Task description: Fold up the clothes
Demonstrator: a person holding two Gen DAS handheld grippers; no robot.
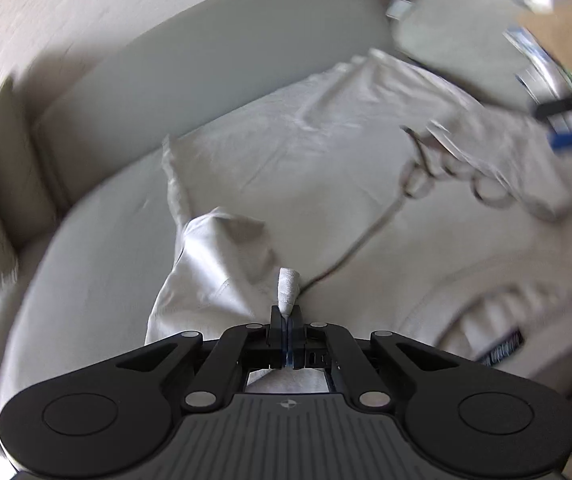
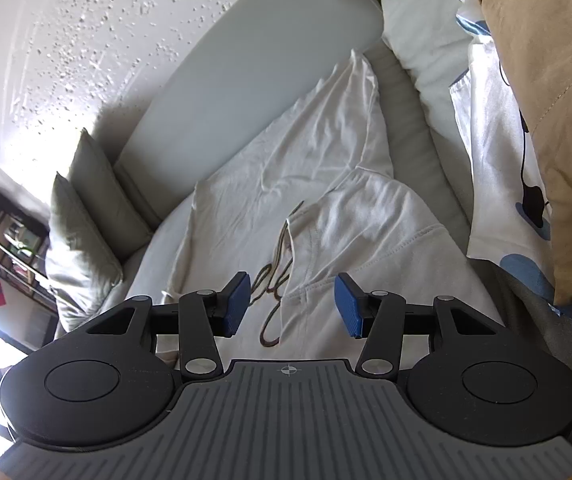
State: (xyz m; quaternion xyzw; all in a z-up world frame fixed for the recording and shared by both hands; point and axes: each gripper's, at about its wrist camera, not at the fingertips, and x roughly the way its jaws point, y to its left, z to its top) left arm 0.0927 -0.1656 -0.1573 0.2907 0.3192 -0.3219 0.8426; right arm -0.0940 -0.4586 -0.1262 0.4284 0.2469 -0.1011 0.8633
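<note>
Left gripper [image 1: 288, 320] has its jaws pinched tight on a fold of the white garment [image 1: 306, 148], a little tuft of cloth poking up between the pads, and the fabric trails away from it across the pale sofa seat [image 1: 86, 248]. Only the left wrist view shows that grip; it is blurred, with the other gripper's blue pad at its right edge. Over on the right wrist view, the picture is sharp: the right gripper [image 2: 292, 306] hangs with jaws apart and nothing between the blue pads [image 2: 348, 306], just above the garment's dark scripted lettering [image 2: 274, 292]. That view alone gives the room: grey cushions [image 2: 82, 232] at the sofa's corner, a textured white wall [image 2: 86, 40], a shelf [image 2: 2, 240] far left, and patterned bedding [image 2: 494, 160] under a tan cover [image 2: 546, 80] on the right.
</note>
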